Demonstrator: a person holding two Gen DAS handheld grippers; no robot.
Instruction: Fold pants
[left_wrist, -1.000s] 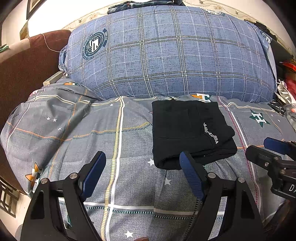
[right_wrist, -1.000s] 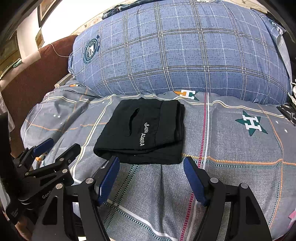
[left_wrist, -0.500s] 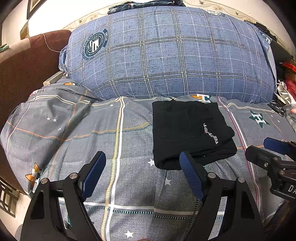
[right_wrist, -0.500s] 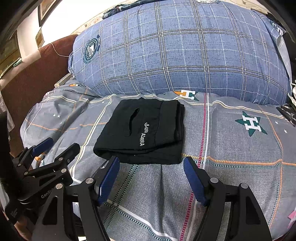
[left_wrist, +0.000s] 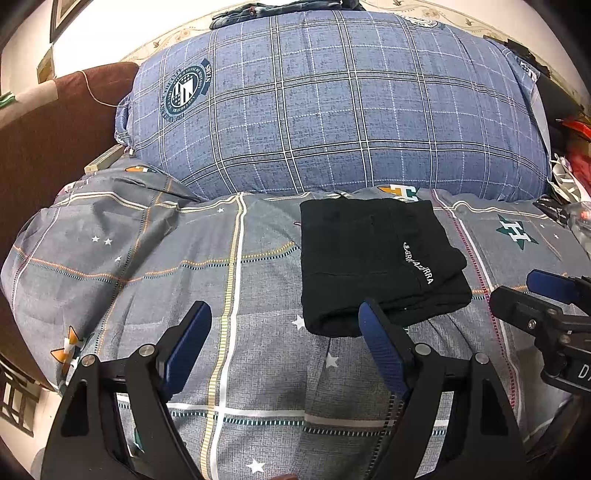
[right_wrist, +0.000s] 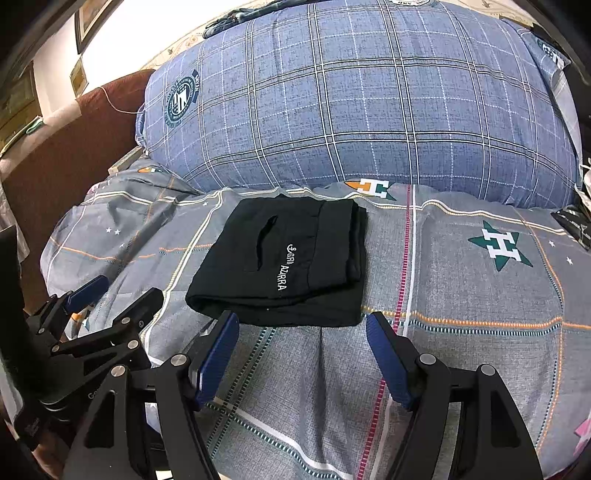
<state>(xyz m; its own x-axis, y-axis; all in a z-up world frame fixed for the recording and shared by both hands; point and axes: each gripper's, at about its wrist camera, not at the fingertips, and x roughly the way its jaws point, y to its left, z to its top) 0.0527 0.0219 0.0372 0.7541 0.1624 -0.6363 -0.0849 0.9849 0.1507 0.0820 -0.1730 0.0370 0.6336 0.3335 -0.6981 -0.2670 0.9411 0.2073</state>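
Black fabric pants, folded into a compact rectangular bundle with white lettering on top, lie on the grey patterned bedsheet, just near of the big blue checked pillow. Task judged essentially done: bundle is squared and nothing holds it.

Left gripper: blue-padded fingers spread wide, empty, hovering above the sheet near of the bundle's left near corner. Right gripper: fingers spread wide, empty, hovering just near of the bundle's near edge. Neither touches the cloth, as far as I can tell.

Risks from here:
- Right finger of the left gripper overlaps the bundle's near edge in its own view; a careless pull-away could snag the edge and drag layers open.
- Near-left corner looks rounded and puffy; soft fabric may spring or slump, loosening the fold.
- Mattress is soft and creased; pressing beside the bundle could tilt it.
- Any further fold on so thick a stack would likely slide the top layer off.

Hidden or unclear:
- Underside layers and leg ends are not visible; evenness inside cannot be checked.
- Lettering reads only partly.
- Clutter at far right is cut by the lens edge, unidentifiable.
- Dark garment atop the pillow is mostly cropped.
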